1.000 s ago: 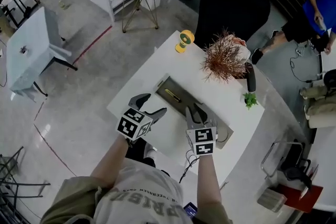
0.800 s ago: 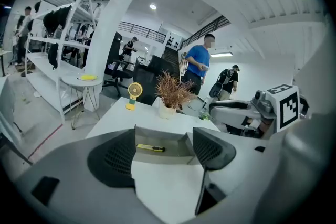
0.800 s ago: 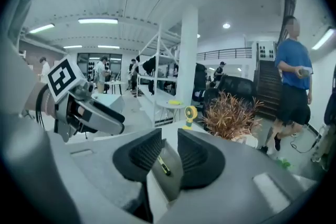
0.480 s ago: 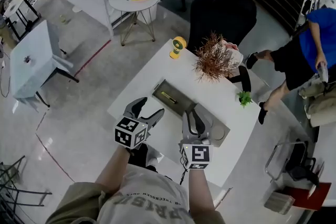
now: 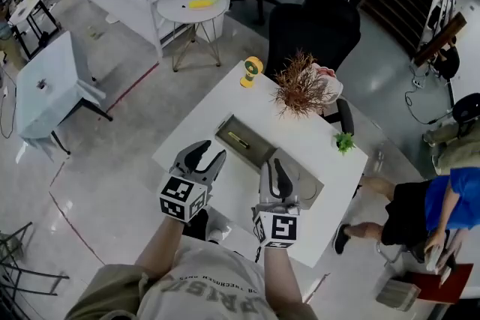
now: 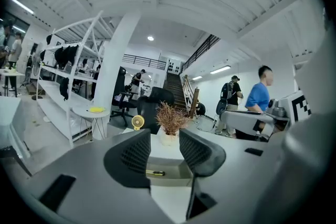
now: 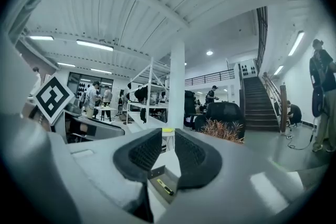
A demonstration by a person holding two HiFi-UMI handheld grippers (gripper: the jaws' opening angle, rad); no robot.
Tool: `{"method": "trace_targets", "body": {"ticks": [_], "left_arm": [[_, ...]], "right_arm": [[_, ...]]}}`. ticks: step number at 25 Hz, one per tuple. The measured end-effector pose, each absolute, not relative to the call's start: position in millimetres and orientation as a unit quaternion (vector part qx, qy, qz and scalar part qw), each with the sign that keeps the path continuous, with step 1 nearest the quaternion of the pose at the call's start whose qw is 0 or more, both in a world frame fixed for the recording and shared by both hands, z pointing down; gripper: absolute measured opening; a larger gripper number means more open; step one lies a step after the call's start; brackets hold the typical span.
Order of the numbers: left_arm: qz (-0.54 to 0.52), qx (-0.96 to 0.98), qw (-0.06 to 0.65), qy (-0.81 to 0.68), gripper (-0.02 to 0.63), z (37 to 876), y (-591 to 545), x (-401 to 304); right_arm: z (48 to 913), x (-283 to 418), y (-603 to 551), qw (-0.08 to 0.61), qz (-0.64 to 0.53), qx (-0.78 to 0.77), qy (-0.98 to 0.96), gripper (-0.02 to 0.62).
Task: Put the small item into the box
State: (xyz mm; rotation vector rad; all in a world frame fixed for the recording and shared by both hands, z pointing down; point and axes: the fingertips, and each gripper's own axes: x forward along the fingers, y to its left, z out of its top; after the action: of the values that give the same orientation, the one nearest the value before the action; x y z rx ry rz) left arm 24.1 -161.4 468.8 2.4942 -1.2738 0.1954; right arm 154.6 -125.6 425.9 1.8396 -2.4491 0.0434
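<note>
Lying in the grey box [image 5: 255, 151] is a small yellow item [image 5: 238, 139]. The left gripper [image 5: 209, 152], its jaws just closing, is half open and empty. The right gripper [image 5: 274, 167] is a little open, empty too.

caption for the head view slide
Left tongs, jaws just closing partway, and right tongs hang empty by the white table; a yellow item lies in the grey box.

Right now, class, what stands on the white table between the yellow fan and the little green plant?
A dried brown plant, bushy and spiky, stands between the yellow fan and the green plant. The head view shows it best.
</note>
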Motion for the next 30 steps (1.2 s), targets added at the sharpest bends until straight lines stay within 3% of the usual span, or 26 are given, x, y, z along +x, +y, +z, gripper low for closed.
{"method": "trace_targets", "body": {"ticks": [4,6,10,30], "left_arm": [[0.046,0.868,0.143,-0.473,0.067,454.9,-157.6,17.5],[0.036,0.865,0.136,-0.481,0.041,450.8,-156.3,16.3],[0.019,0.861,0.127,-0.491,0.011,445.0,-154.0,12.5],[-0.013,0.863,0.073,-0.499,0.009,417.9,-159.6,8.2]], "right_arm": [[419.2,153.0,-121.4,0.039,-0.002,0.598,-0.800,0.067],[416.9,153.8,-120.2,0.040,-0.011,0.601,-0.798,0.020],[413.2,151.8,-117.3,0.044,-0.025,0.601,-0.798,0.016],[389.3,143.3,-120.4,0.028,-0.065,0.601,-0.796,0.000]]}}
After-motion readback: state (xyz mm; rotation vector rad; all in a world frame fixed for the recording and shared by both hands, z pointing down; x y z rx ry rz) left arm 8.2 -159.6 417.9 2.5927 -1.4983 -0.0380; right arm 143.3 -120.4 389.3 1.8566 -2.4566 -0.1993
